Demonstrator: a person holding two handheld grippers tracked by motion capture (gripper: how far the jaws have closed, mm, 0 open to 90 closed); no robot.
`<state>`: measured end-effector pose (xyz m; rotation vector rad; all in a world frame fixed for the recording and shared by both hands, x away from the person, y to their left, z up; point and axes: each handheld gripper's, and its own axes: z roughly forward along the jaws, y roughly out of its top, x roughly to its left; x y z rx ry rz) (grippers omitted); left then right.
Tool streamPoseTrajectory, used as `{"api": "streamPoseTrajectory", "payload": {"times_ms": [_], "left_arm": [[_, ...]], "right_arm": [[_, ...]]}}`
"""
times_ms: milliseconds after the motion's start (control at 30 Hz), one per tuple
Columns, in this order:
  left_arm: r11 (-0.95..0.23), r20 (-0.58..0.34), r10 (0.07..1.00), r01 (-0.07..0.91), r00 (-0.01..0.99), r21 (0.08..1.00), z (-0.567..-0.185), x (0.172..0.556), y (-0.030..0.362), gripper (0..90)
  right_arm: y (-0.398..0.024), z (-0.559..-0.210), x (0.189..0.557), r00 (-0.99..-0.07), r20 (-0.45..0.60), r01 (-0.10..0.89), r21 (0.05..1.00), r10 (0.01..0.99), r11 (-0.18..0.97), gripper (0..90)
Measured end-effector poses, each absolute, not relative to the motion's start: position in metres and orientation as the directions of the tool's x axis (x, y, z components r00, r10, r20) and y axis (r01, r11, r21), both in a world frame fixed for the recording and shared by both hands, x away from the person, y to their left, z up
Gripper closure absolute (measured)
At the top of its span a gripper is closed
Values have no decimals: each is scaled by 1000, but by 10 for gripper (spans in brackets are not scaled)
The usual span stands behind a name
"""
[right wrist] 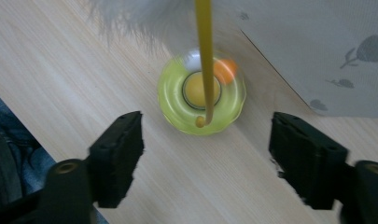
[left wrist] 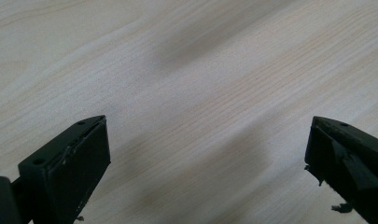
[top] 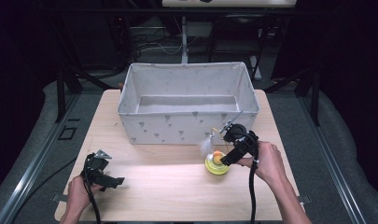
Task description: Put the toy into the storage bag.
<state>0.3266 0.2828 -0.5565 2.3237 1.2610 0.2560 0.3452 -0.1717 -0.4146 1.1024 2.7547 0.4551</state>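
Note:
A yellow-green ring toy (top: 216,163) lies on the wooden table (top: 154,186), just in front of the box's right corner. In the right gripper view the ring toy (right wrist: 201,95) has a yellow centre and an orange ball, and a thin yellow wand (right wrist: 205,56) rises from it to a white feather (right wrist: 144,18). My right gripper (top: 226,156) hangs over the toy, pointing down. Its jaws stand open in the right gripper view (right wrist: 205,135), with the toy beyond the tips and nothing between them. My left gripper (top: 114,181) rests low at the table's front left, open (left wrist: 207,140) over bare wood.
A grey fabric box (top: 186,123) with a small printed pattern stands at the back middle of the table, and its inside looks bare. Its wall (right wrist: 326,56) is close to the toy's right side. Dark floor and stands surround the table.

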Motion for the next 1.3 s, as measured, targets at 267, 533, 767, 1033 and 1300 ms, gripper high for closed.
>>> {"api": "streamPoseTrajectory", "payload": {"times_ms": [267, 533, 767, 1033, 1300], "left_arm": [[-463, -64, 826, 739, 560, 490, -557, 327, 283, 2], [-465, -66, 825, 741, 561, 484, -557, 327, 283, 2], [-465, -63, 826, 740, 560, 486, -557, 327, 282, 2], [-462, -57, 829, 738, 557, 492, -557, 327, 283, 2], [-466, -58, 827, 739, 559, 486, -557, 328, 283, 2]], "right_arm": [[-164, -404, 354, -740, -37, 633, 296, 671, 715, 573], [-155, -402, 359, -771, -48, 605, 259, 635, 753, 843], [-151, -400, 362, -778, -48, 598, 250, 627, 761, 884], [-149, -396, 364, -778, -40, 599, 255, 627, 759, 886], [-150, -385, 362, -784, -28, 595, 256, 621, 762, 886]]}}
